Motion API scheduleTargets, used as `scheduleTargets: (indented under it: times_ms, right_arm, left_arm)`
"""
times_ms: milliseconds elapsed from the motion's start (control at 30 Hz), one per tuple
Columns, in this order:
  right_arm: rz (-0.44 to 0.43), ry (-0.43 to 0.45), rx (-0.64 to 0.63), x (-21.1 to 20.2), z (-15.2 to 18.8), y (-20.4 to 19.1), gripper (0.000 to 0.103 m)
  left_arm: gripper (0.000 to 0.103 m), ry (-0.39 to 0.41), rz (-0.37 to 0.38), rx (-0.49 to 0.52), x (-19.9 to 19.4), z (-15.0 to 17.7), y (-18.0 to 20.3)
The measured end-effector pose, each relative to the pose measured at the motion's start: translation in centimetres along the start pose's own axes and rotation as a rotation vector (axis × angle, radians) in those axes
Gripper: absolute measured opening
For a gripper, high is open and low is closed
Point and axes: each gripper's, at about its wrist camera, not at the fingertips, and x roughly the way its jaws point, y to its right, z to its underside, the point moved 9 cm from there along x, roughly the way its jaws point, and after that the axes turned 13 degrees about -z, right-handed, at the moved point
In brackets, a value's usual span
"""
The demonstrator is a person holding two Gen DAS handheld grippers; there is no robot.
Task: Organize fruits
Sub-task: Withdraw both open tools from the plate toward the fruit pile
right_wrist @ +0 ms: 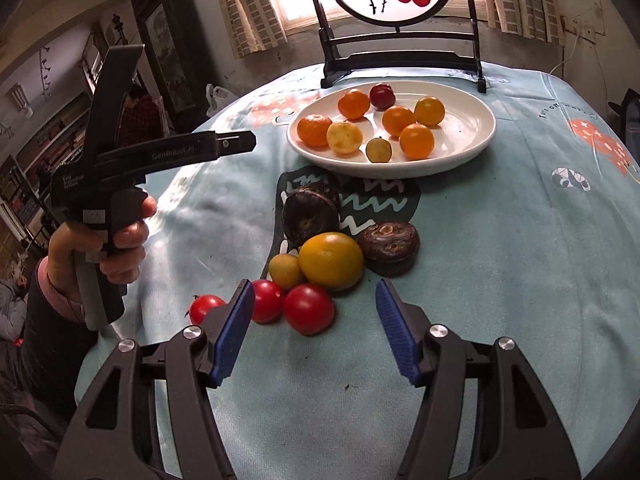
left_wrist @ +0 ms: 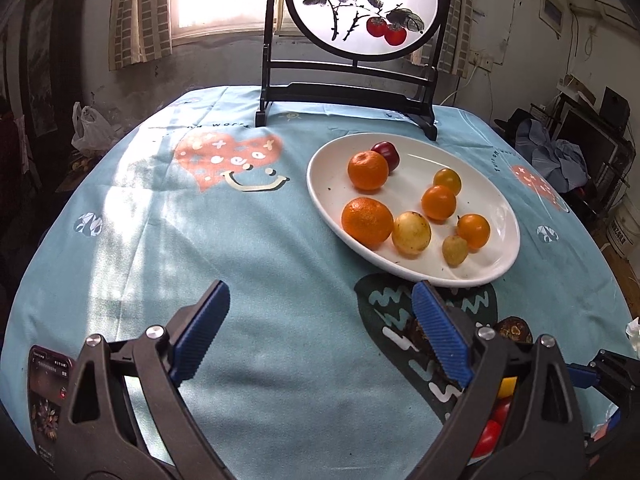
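A white oval plate (left_wrist: 496,272) (right_wrist: 476,144) holds several orange, yellow and one dark red fruit. In the right wrist view, loose fruit lies on the cloth before the plate: a big yellow fruit (right_wrist: 331,261), a small yellow one (right_wrist: 285,271), three red tomatoes (right_wrist: 309,309), and two dark brown fruits (right_wrist: 310,213) (right_wrist: 389,246). My right gripper (right_wrist: 316,330) is open and empty, just short of the tomatoes. My left gripper (left_wrist: 320,334) is open and empty over bare cloth, left of the plate; its body shows in the right wrist view (right_wrist: 120,168).
A black-framed round painted screen (left_wrist: 360,12) stands at the table's far edge behind the plate. A phone (left_wrist: 48,392) lies at the near left corner. The table has a light blue patterned cloth (left_wrist: 240,220).
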Motion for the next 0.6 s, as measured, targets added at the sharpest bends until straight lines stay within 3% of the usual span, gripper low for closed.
scheduleTargets:
  times_ms: [200,600]
  right_arm:
    - [0.087,-0.105,-0.023,1.6,1.4,0.5,0.051]
    - [0.106,-0.130,-0.046,2.4,1.2,0.2,0.042]
  left_arm:
    - [0.094,-0.004,0.001,-0.014,-0.1,0.2,-0.7]
    - [0.094,-0.004,0.011,-0.019,-0.4,0.3,-1.1]
